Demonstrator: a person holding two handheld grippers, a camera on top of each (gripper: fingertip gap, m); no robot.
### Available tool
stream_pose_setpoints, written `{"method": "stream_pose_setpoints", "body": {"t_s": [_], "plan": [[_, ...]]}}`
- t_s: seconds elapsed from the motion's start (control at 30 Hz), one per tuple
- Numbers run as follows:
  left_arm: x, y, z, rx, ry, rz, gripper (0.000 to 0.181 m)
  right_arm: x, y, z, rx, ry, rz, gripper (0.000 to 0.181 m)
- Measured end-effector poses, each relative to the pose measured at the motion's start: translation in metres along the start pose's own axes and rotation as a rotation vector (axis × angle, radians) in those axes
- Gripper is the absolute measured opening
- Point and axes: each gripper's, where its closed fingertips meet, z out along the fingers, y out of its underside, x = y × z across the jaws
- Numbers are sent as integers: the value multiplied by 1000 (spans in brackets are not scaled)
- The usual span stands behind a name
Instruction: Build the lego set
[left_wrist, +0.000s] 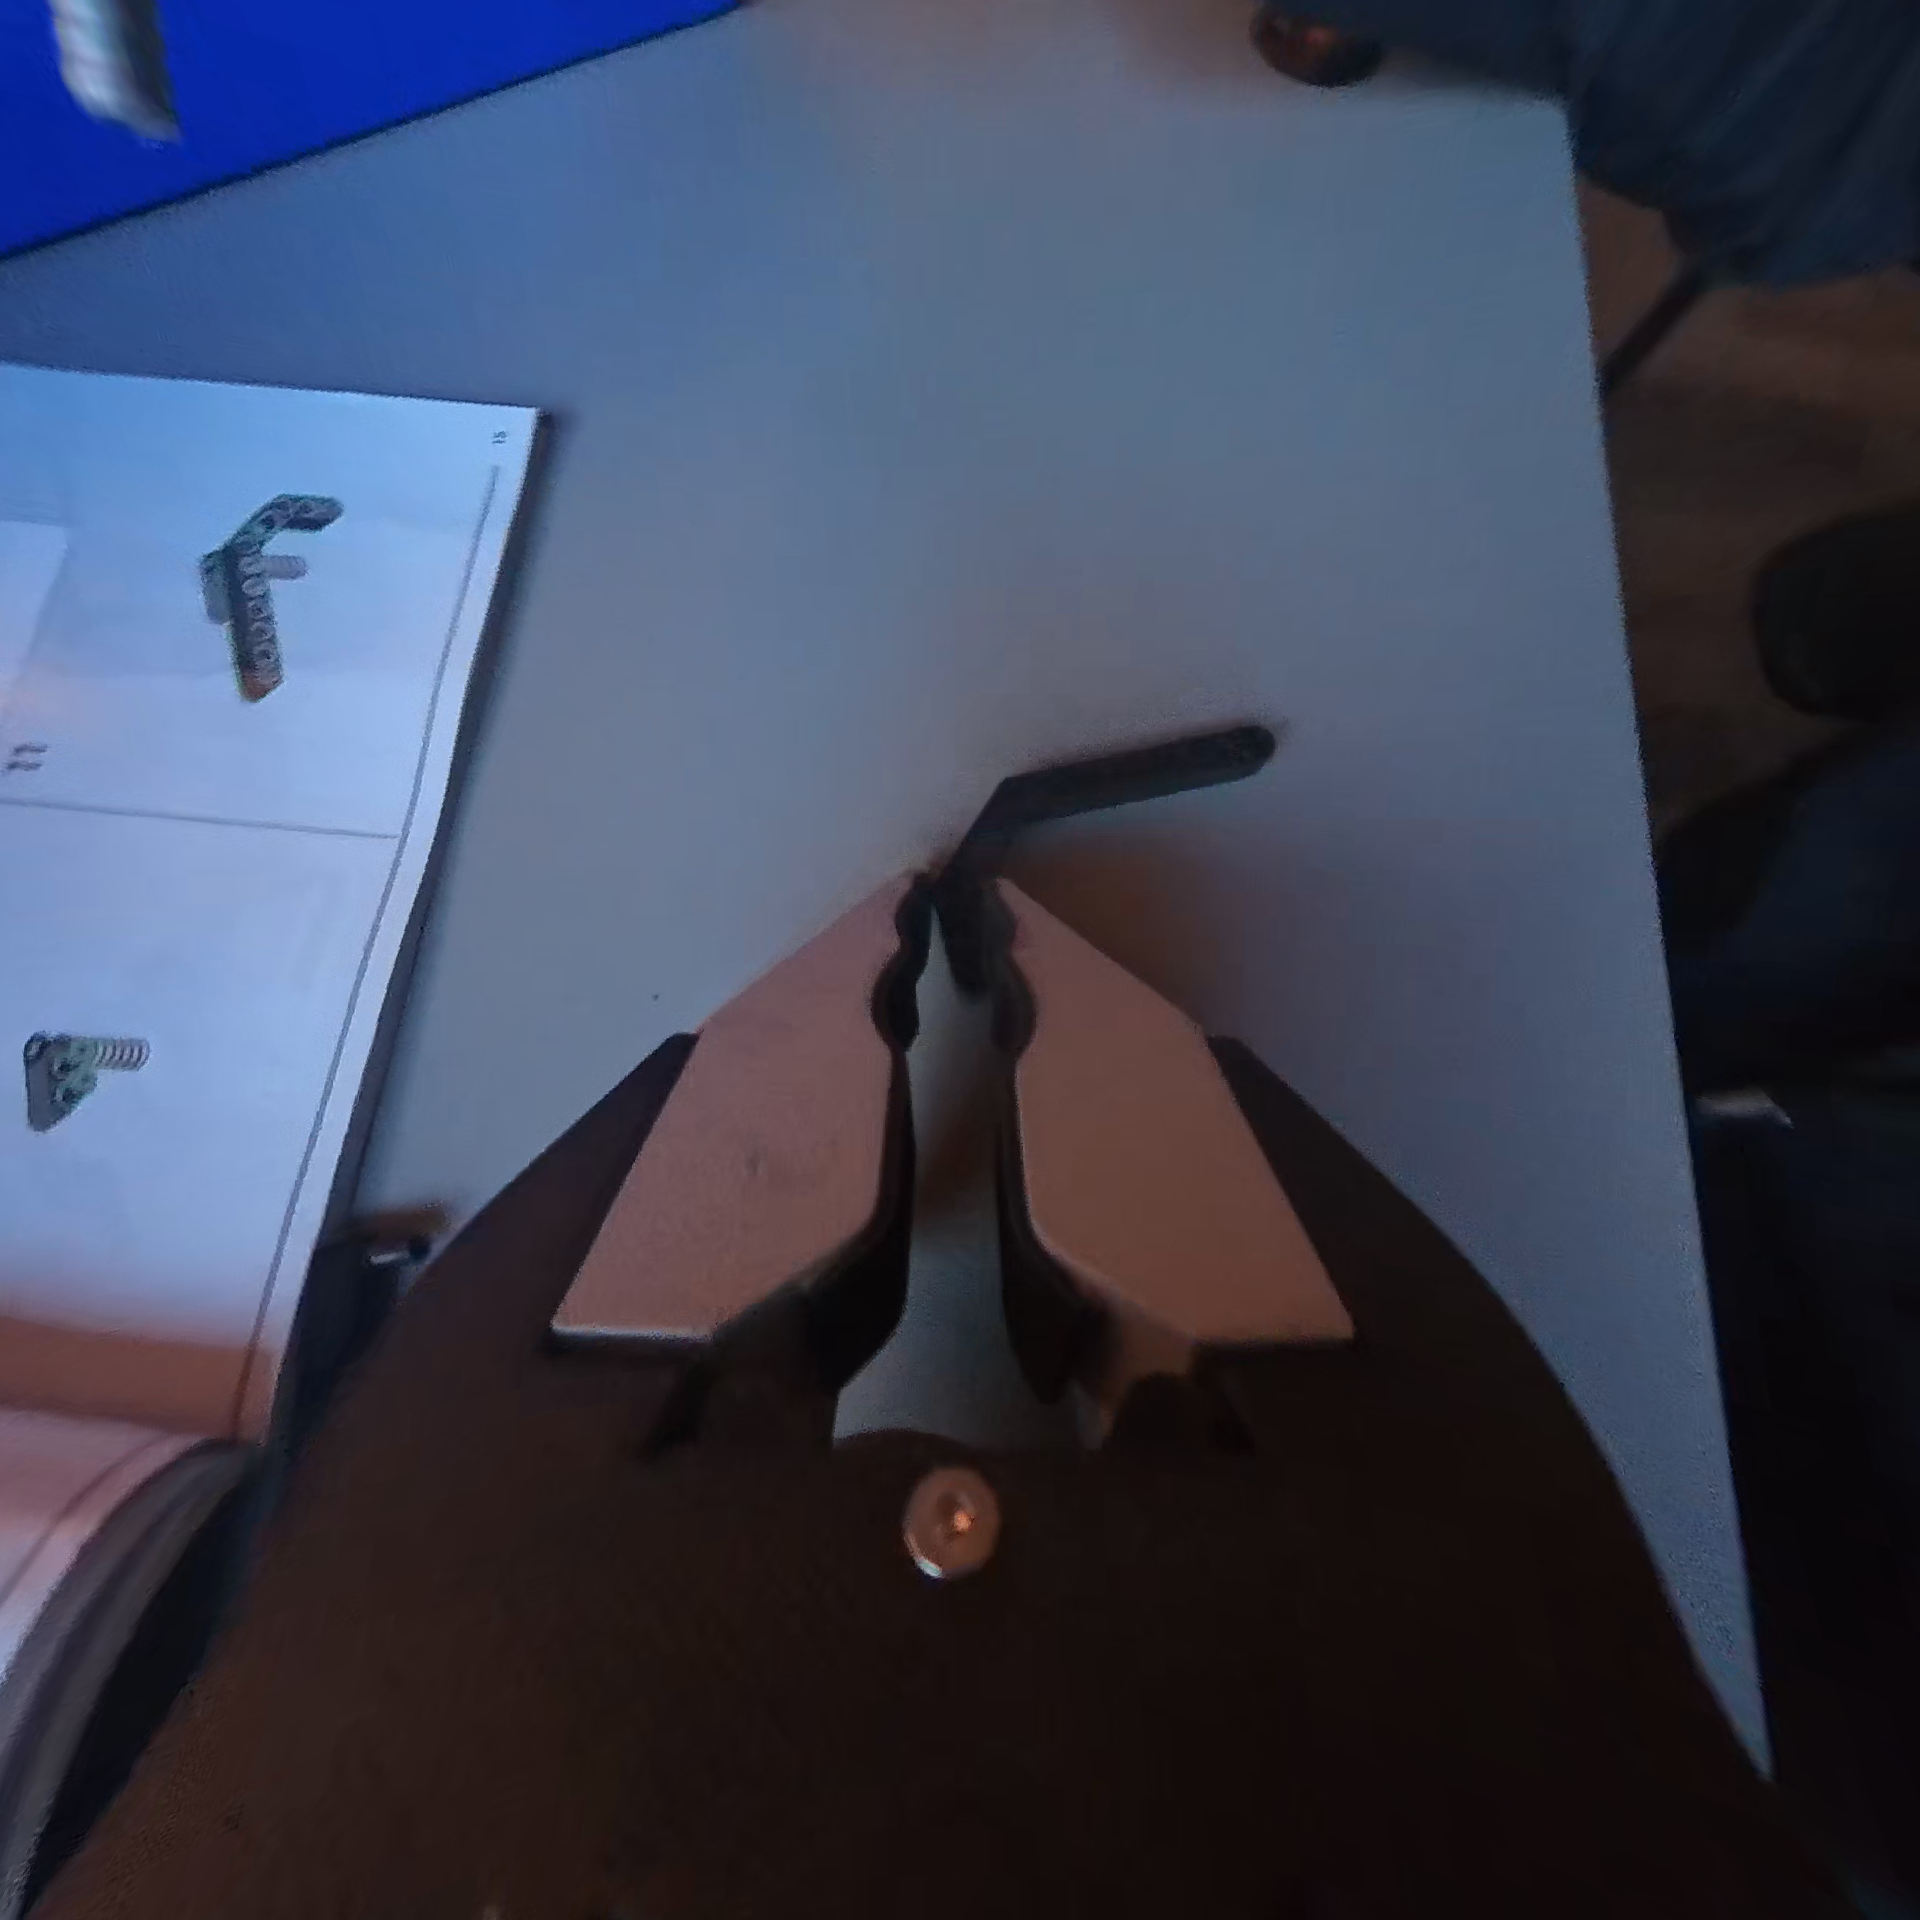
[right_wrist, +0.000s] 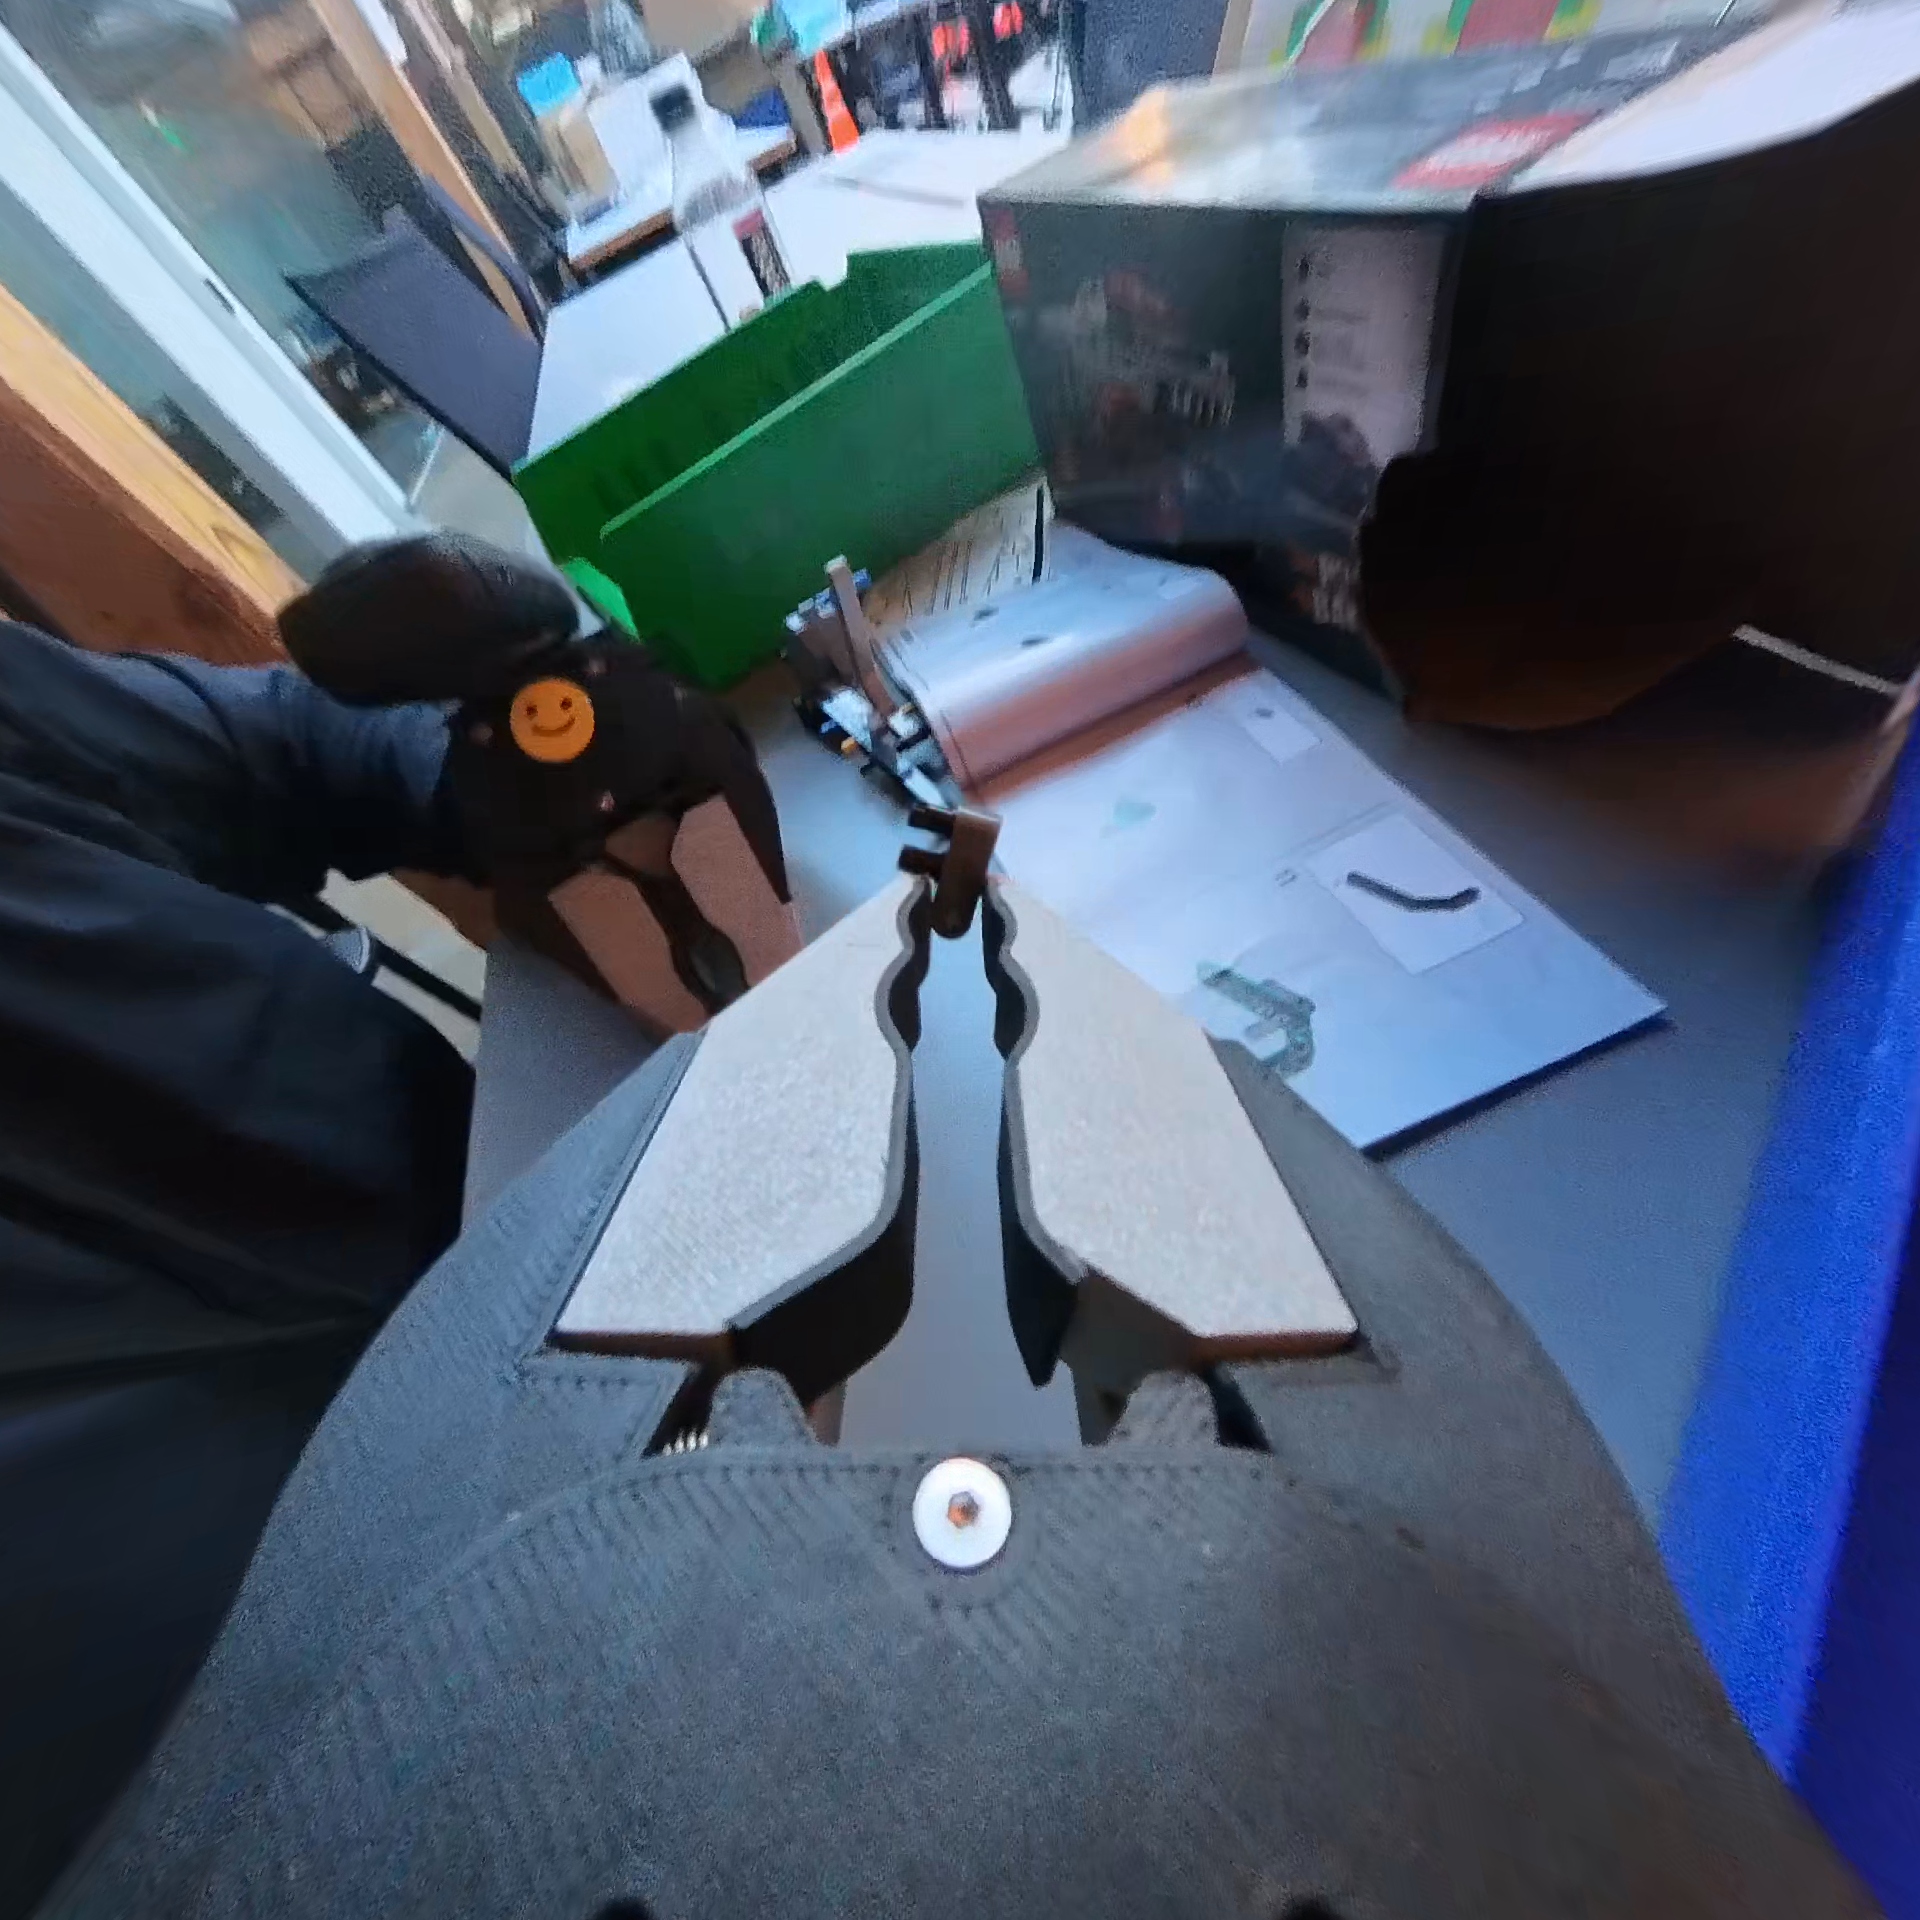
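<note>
My white table (left_wrist: 1039, 416) fills most of what I see; on it stands a big dark box (right_wrist: 1247, 343) with a green bin (right_wrist: 810, 488) next to it; the open instruction book (right_wrist: 1299, 831) lies flat in front of the box, and its page (left_wrist: 260, 779) shows near my left side too; a small half-built model (right_wrist: 862, 707) sits by the fold of the book; my left gripper (left_wrist: 961, 914) is pinched tight on one end of a bent black beam (left_wrist: 1122, 774), and the rest of the beam sticks out over the table; my right gripper (right_wrist: 954, 909) is squeezed on a small dark piece (right_wrist: 961, 842), which is held up in the air above the book; my left gripper (right_wrist: 675, 935) also shows off to the side, down near the table.
</note>
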Motion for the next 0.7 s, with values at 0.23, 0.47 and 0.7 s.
{"method": "stream_pose_setpoints", "body": {"t_s": [0.23, 0.47, 0.7], "plan": [[-10, -16, -29, 76, 89, -83, 26, 4, 20, 12, -97, -3, 12, 5], [10, 3, -8, -66, -6, -304, 31, 4, 15, 7, -84, 16, -10, 7], [-14, -10, -13, -29, -71, -456, 46, -1, 10, 3, -69, 31, -44, 7]]}}
